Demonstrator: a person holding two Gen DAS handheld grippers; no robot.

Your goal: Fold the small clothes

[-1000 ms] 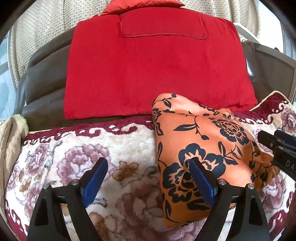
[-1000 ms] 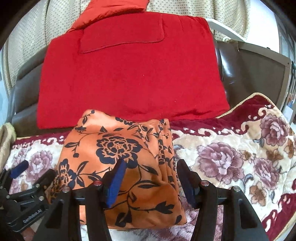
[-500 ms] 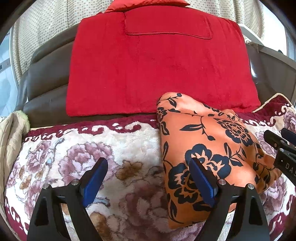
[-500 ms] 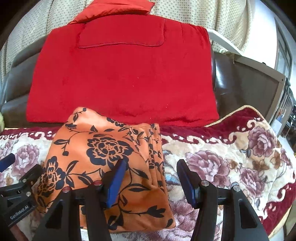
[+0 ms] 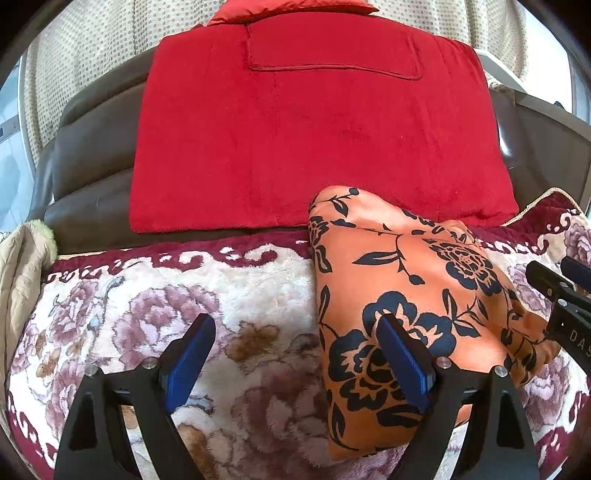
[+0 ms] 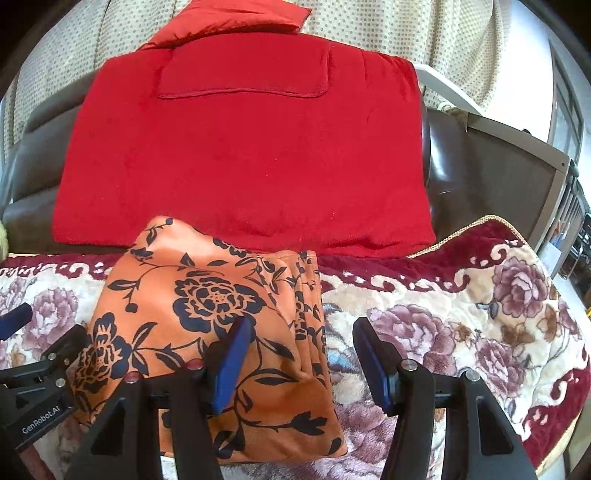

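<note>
I see the folded orange flowered cloth [image 6: 207, 332] lying on the flowery blanket [image 5: 236, 302]. My left gripper [image 5: 295, 347] and right gripper [image 6: 301, 354] both have fingers apart, holding nothing.

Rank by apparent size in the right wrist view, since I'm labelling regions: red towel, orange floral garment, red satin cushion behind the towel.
1. red towel
2. orange floral garment, nearer the camera, so flattered
3. red satin cushion, partly cropped

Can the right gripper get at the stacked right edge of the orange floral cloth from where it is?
Probably yes: the right gripper is open, the cloth's layered edge lies between its fingers, nothing covering it.
</note>
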